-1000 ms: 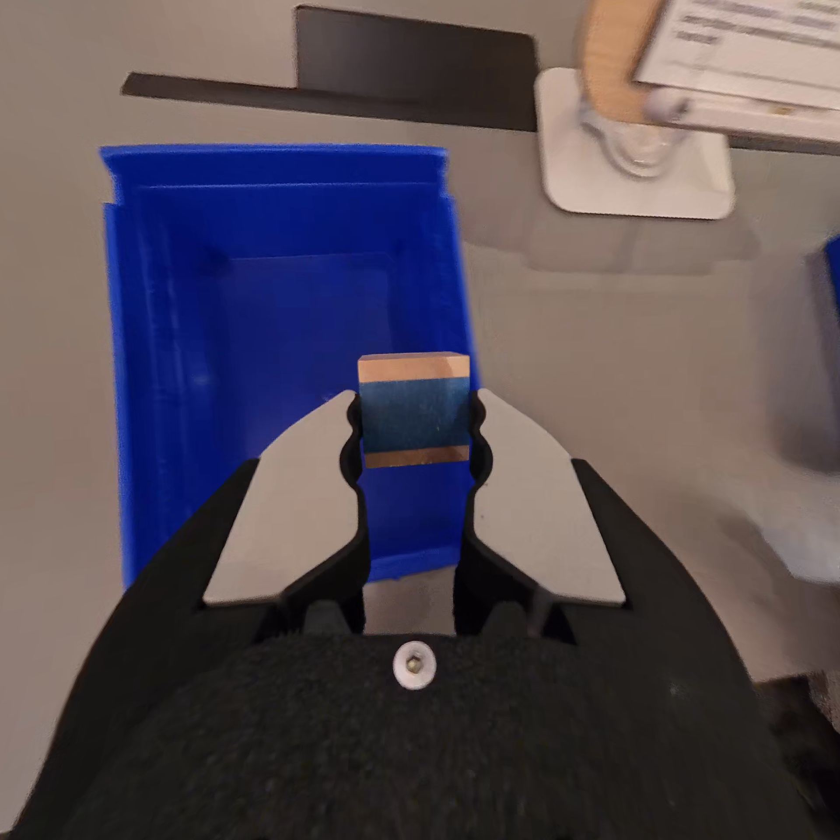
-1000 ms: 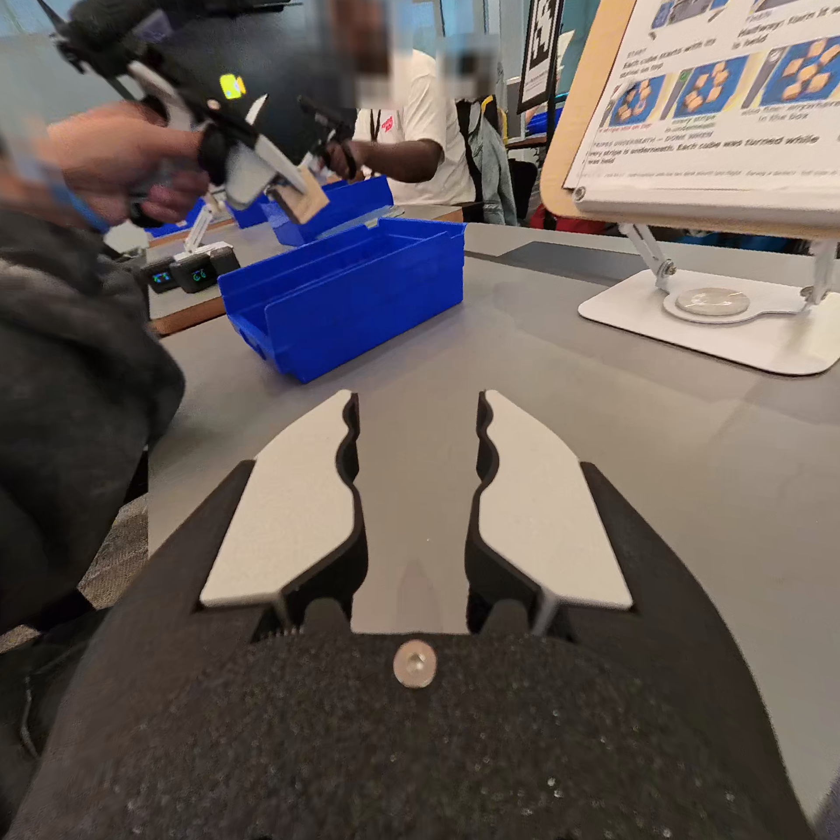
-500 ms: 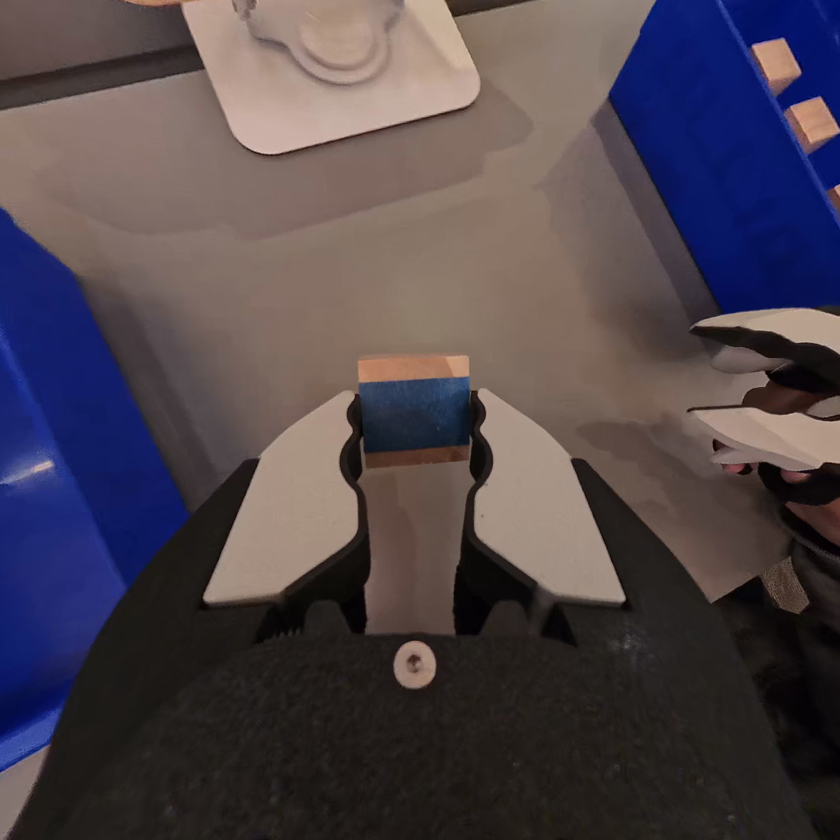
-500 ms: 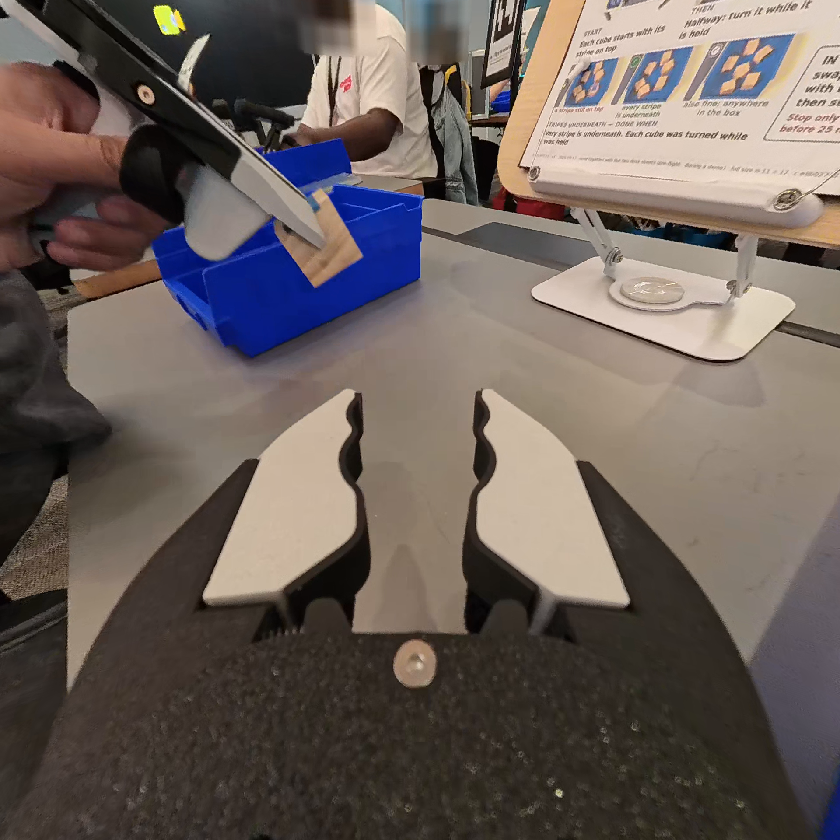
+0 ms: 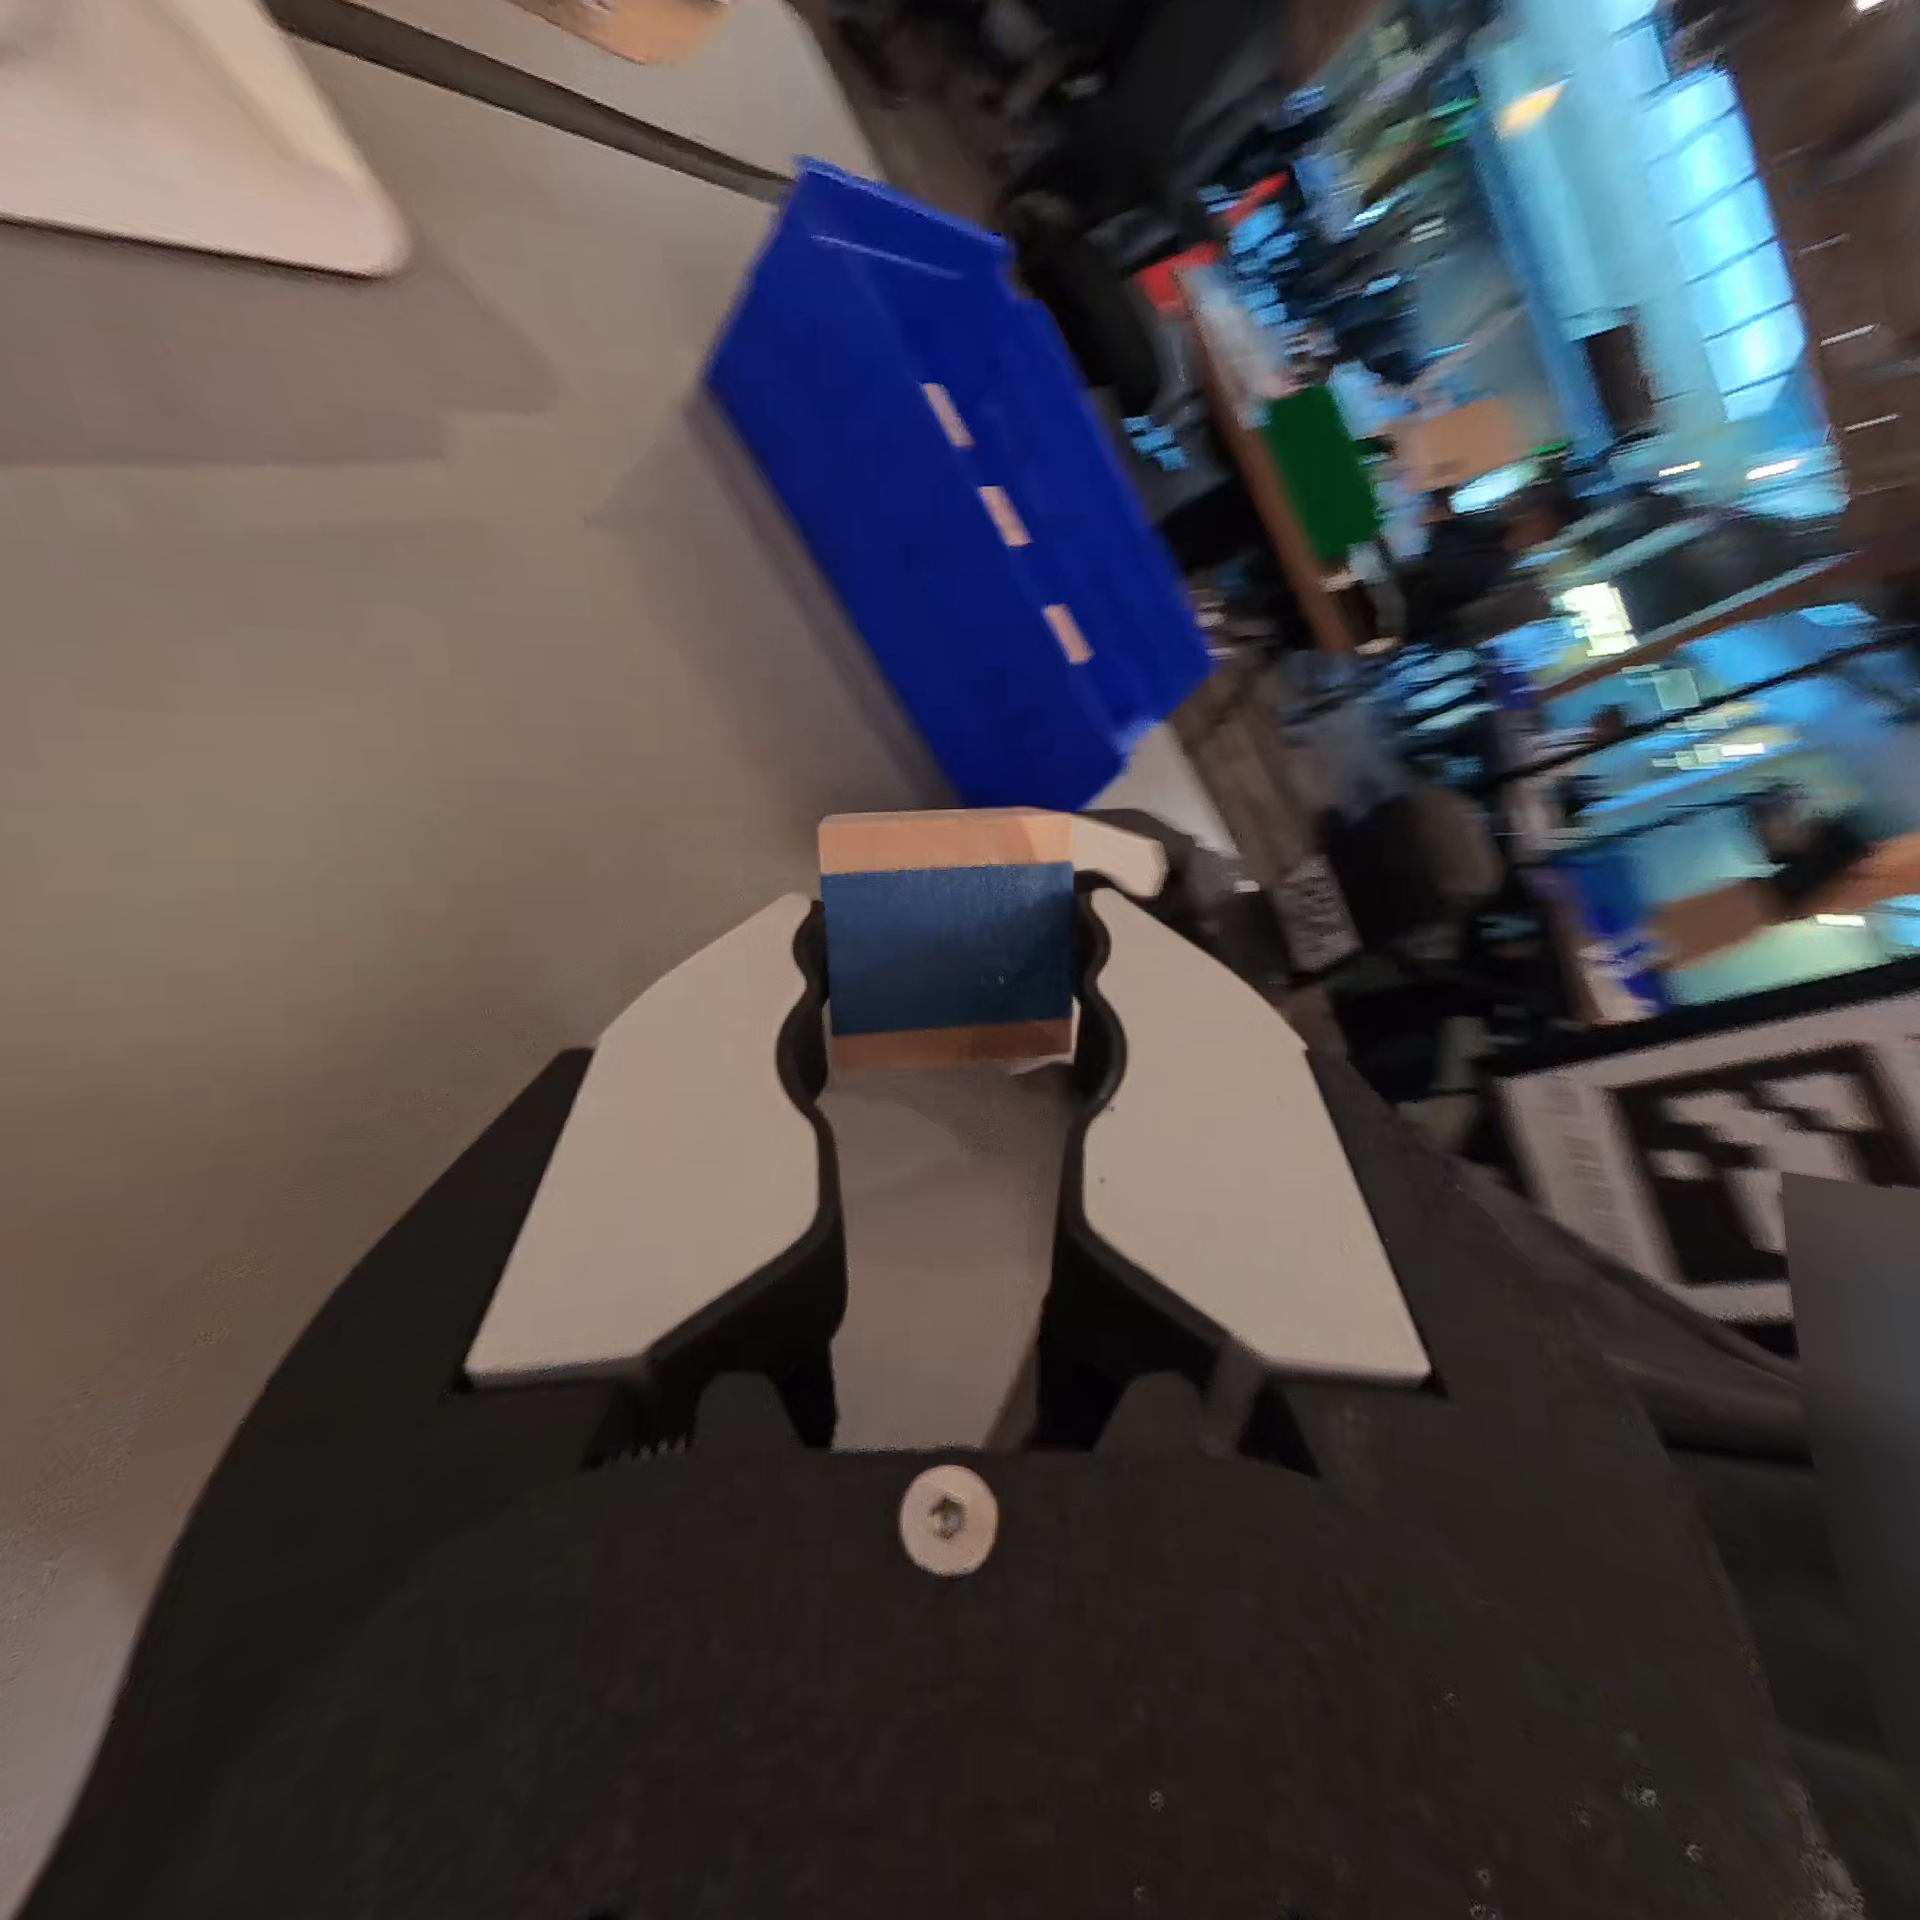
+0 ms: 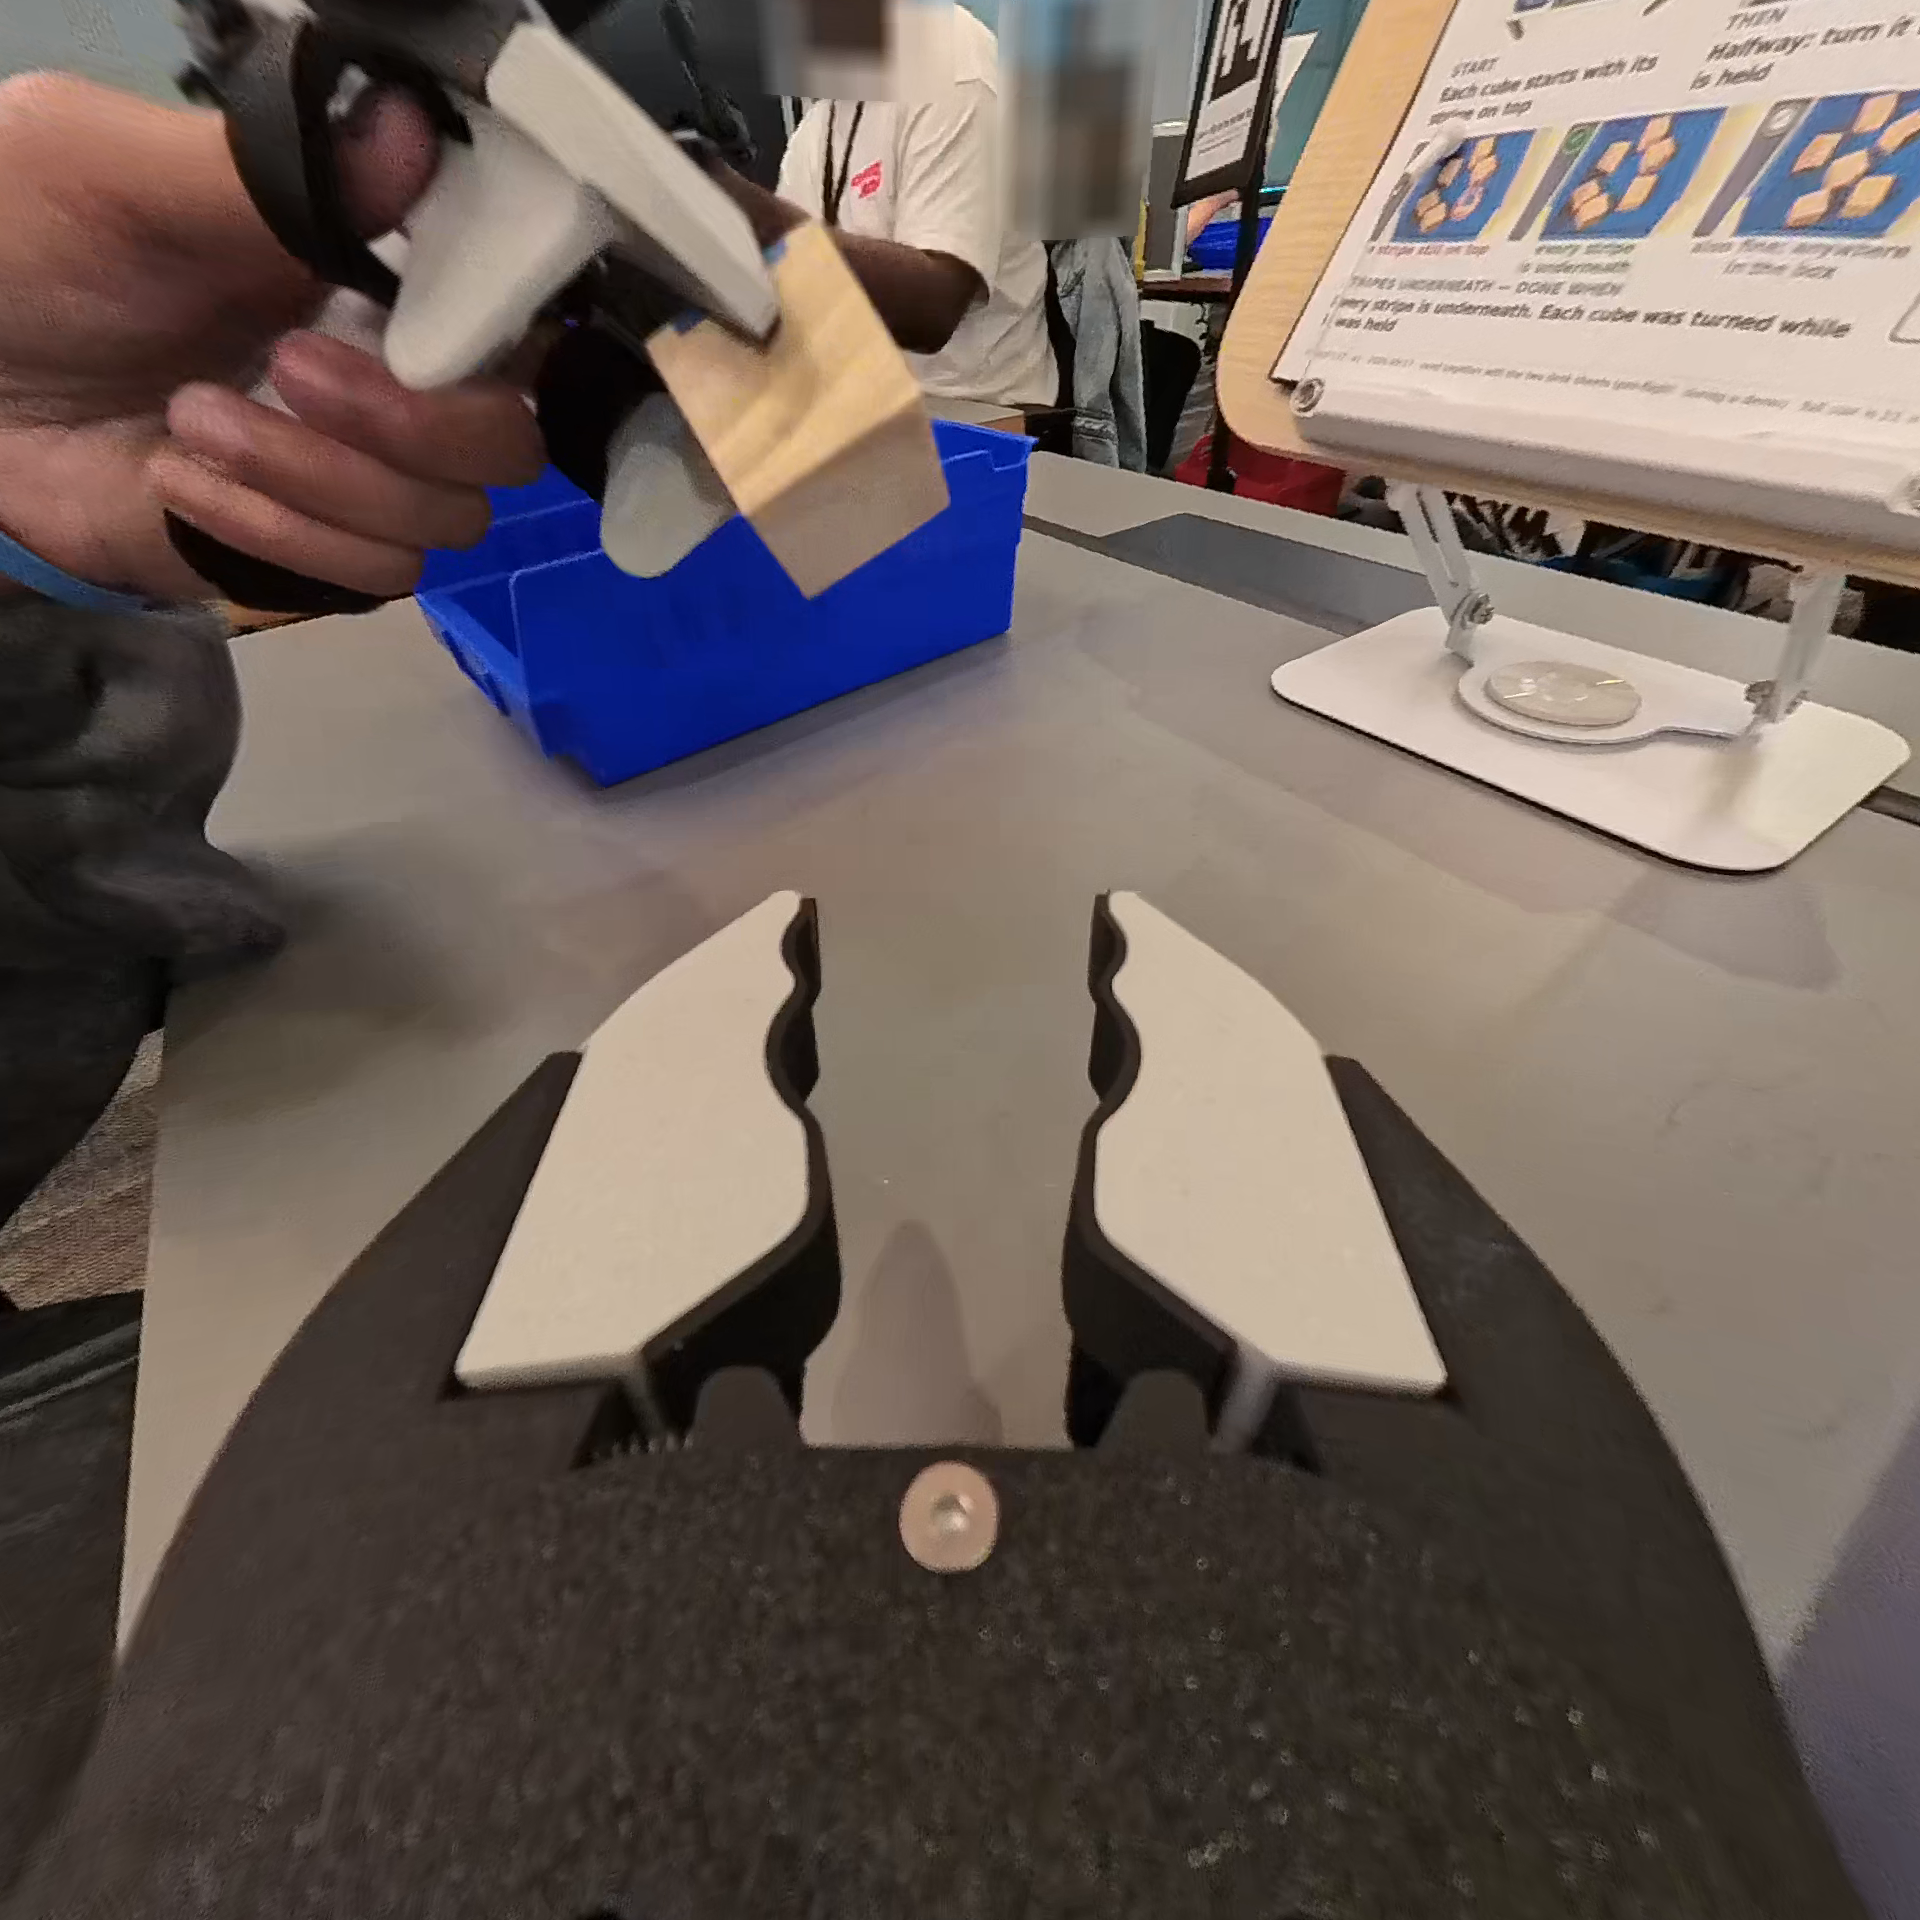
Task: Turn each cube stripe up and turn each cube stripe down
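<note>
Left tool grips cube; far background smeared.

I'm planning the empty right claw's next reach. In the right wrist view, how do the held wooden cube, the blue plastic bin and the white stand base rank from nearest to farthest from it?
From the right claw:
1. Held wooden cube: up and left, in the left claw.
2. Blue plastic bin: ahead-left, on the table.
3. White stand base: ahead-right; about as far as the bin, too close to call.
</note>
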A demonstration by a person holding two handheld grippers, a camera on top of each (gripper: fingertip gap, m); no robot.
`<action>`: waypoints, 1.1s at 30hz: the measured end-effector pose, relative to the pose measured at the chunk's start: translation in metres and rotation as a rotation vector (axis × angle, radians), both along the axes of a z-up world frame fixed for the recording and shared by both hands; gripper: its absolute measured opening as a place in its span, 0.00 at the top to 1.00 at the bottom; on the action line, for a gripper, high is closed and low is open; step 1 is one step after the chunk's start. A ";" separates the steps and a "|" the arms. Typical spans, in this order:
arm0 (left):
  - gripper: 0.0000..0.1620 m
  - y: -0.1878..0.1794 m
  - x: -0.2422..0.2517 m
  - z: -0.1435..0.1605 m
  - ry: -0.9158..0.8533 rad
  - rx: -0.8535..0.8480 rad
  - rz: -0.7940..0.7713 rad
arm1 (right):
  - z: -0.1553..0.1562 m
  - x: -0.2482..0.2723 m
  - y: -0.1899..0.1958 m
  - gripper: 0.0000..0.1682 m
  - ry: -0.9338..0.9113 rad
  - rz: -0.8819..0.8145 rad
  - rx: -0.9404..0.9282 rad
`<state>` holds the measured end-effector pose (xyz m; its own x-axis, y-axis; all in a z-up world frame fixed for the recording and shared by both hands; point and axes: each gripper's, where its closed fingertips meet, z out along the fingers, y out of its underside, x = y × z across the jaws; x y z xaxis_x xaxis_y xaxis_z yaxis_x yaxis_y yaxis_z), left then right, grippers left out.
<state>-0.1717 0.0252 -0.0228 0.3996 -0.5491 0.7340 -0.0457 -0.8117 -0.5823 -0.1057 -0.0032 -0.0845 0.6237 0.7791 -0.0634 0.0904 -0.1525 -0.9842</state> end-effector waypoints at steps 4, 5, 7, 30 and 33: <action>0.73 -0.012 0.013 0.012 -0.240 -0.143 -0.115 | 0.000 -0.006 -0.005 0.69 -0.008 0.029 0.026; 0.73 -0.014 0.015 0.015 -0.303 -0.185 -0.140 | 0.001 -0.008 -0.006 0.69 -0.016 0.035 0.044; 0.73 -0.016 0.016 0.021 -0.421 -0.270 -0.182 | 0.003 -0.010 -0.009 0.68 -0.026 0.051 0.084; 0.73 -0.014 0.013 0.022 -0.608 -0.421 -0.226 | 0.080 -0.070 0.017 0.59 -0.047 0.264 0.382; 0.73 -0.018 0.016 0.020 -0.599 -0.430 -0.241 | 0.073 -0.075 0.021 0.73 -0.059 0.245 0.383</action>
<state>-0.1554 0.0071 -0.0030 -0.2268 -0.1883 0.9556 -0.0261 -0.9796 -0.1992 -0.1809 0.0174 -0.0118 0.4117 0.8646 0.2880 0.1359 0.2542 -0.9575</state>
